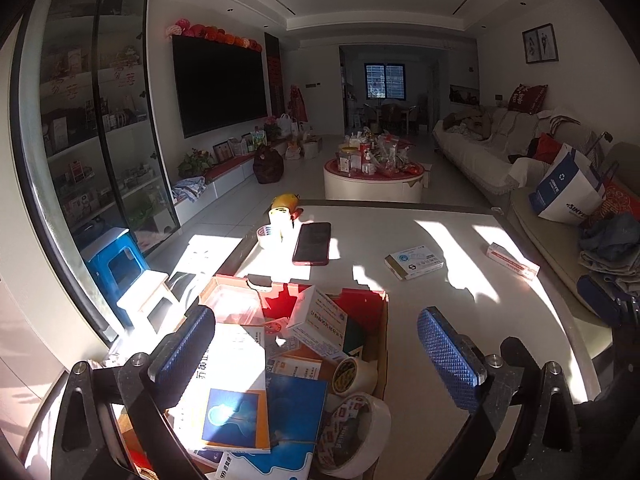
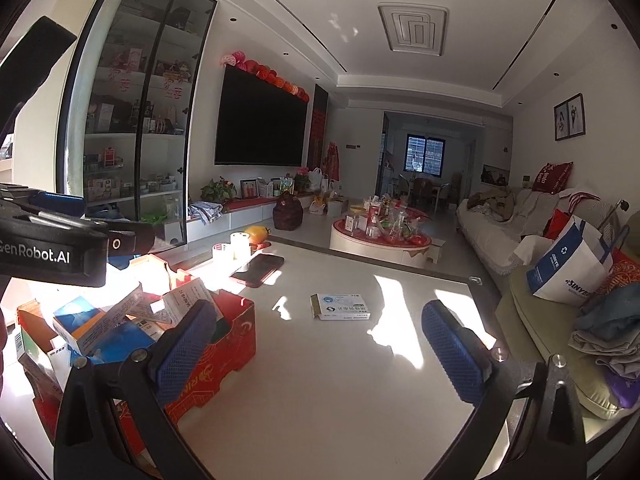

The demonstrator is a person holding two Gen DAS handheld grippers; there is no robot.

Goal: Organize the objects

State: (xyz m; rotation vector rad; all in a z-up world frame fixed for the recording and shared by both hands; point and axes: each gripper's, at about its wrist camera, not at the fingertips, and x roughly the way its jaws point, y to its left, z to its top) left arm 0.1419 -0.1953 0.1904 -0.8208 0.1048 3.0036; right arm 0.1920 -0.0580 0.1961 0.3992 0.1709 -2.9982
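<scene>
Most of the tidying looks done, judging by the red cardboard box (image 1: 360, 308) at the near left of the white table (image 1: 400, 360): it is already heaped with medicine cartons, a blue-and-orange booklet and two rolls of tape. What still lies loose on the table is a small blue-and-white medicine box (image 1: 414, 261) in the middle, a slim red-and-white box (image 1: 513, 259) farther right, a dark phone (image 1: 312, 243) beyond the red box, and a tape roll with a small pale container at the far left edge. The left gripper (image 1: 316, 354) hangs over the red box with its blue pads spread wide and nothing between them. The right gripper (image 2: 316, 350) is likewise wide open and empty, poised over bare tabletop just right of the red box. The blue-and-white medicine box (image 2: 340, 306) lies ahead of it, well apart from the pads and roughly centred between them, so it seems the likeliest next pick.
</scene>
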